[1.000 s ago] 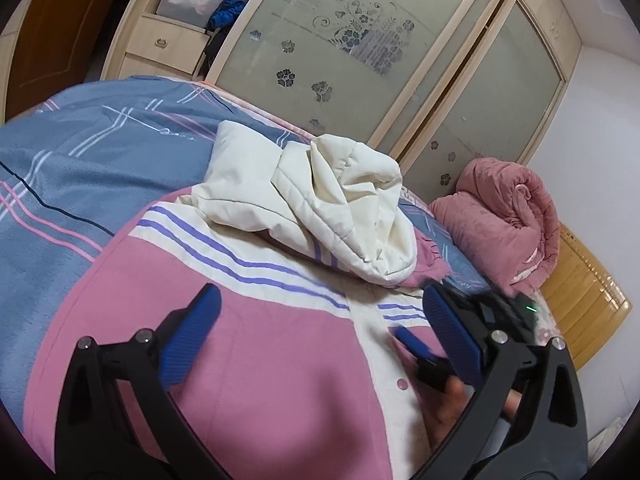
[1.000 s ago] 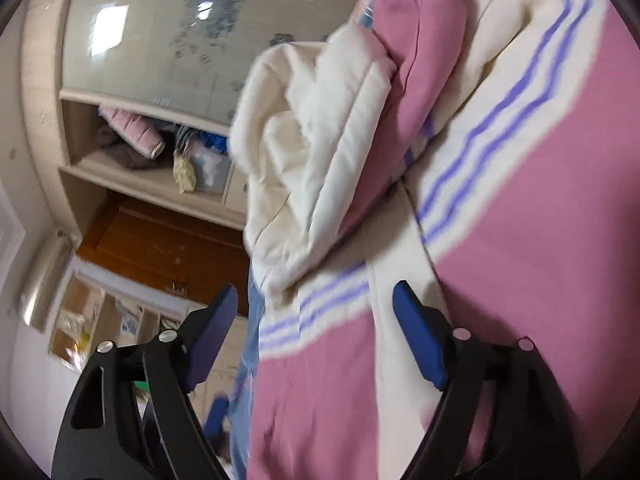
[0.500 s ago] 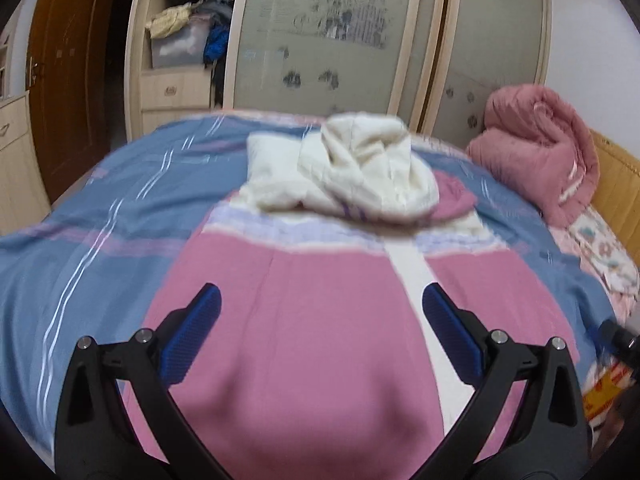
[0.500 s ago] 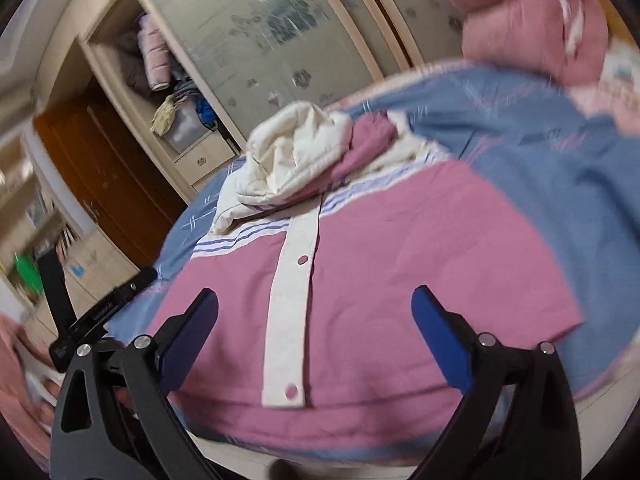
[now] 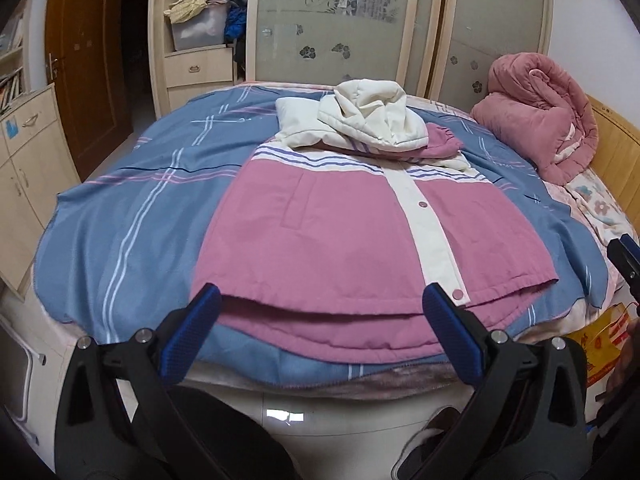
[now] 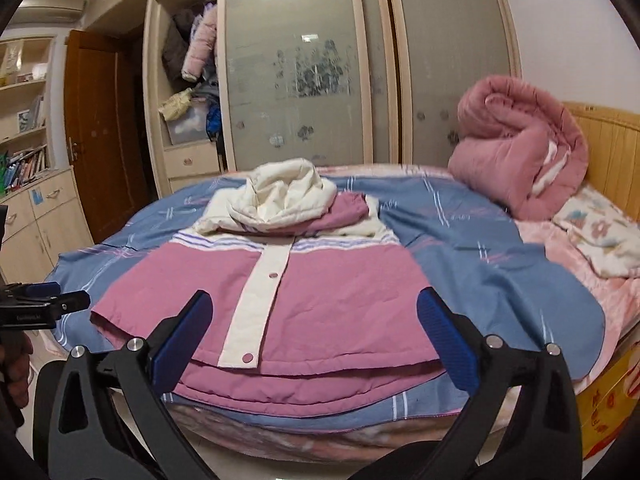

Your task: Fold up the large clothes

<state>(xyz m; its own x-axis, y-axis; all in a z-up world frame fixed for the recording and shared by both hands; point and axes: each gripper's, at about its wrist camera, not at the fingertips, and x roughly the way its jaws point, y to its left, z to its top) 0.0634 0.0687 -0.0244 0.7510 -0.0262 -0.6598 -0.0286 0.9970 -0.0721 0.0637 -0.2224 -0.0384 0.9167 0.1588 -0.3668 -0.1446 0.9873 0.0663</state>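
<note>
A large pink jacket with a cream snap placket, purple-striped cream yoke and cream hood lies flat on the bed, hem toward me. It also shows in the right wrist view, its sleeves folded in under the hood. My left gripper is open and empty, hovering just off the hem at the bed's near edge. My right gripper is open and empty, also just off the hem. Each gripper shows at the other view's edge.
A blue striped sheet covers the bed. A rolled pink quilt lies at the far right by the wooden headboard. Wardrobe with sliding doors stands behind the bed. A low cabinet stands at left.
Both grippers have pulled back from close over the jacket to the bed's near edge. The views have levelled and the whole jacket now shows. Both stay open.
</note>
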